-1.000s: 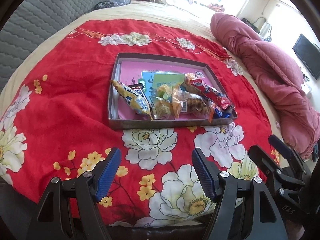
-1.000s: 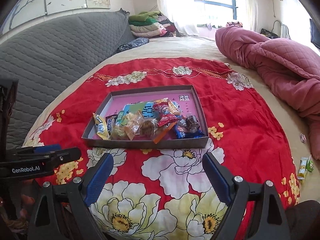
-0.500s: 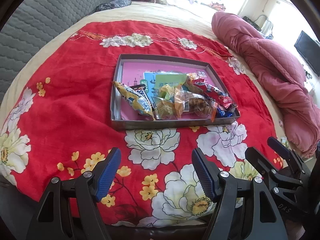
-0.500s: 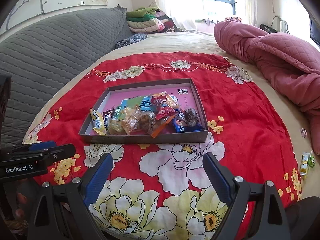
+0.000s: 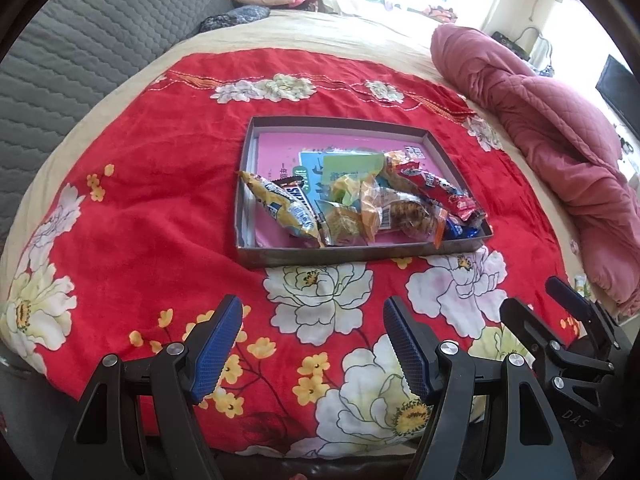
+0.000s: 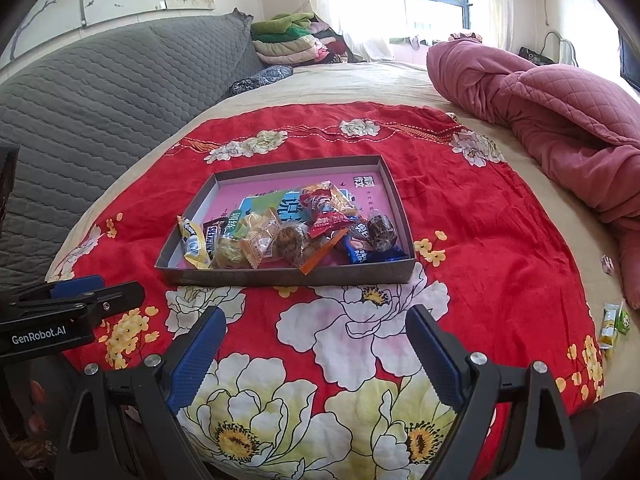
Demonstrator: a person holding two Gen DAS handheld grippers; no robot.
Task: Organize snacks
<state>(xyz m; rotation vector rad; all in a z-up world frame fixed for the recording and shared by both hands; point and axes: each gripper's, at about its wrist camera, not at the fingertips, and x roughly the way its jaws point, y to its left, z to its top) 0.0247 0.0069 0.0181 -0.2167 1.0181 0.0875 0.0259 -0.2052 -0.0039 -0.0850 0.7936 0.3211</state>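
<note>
A shallow grey box (image 5: 340, 257) (image 6: 280, 276) with a pink floor sits on a red flowered cloth (image 5: 140, 200) (image 6: 480, 240). Several wrapped snacks lie piled in its near half: a yellow packet (image 5: 280, 208) (image 6: 192, 240) at the left, a red packet (image 5: 436, 186) (image 6: 324, 212), a blue one (image 6: 368, 254) at the right. My left gripper (image 5: 312, 344) is open and empty, above the cloth in front of the box. My right gripper (image 6: 316, 344) is open and empty, also short of the box. Each gripper shows at the edge of the other's view.
A crumpled pink quilt (image 5: 560, 140) (image 6: 560, 112) lies at the right. A grey quilted headboard (image 5: 80, 40) (image 6: 100, 100) runs along the left. Folded clothes (image 6: 296, 44) are stacked at the back. Small green-yellow packets (image 6: 612, 324) lie at the bed's right edge.
Both grippers have drifted slightly and tilted, so the box sits a little lower and nearer in view. Jaws stayed open. Nothing in the box moved.
</note>
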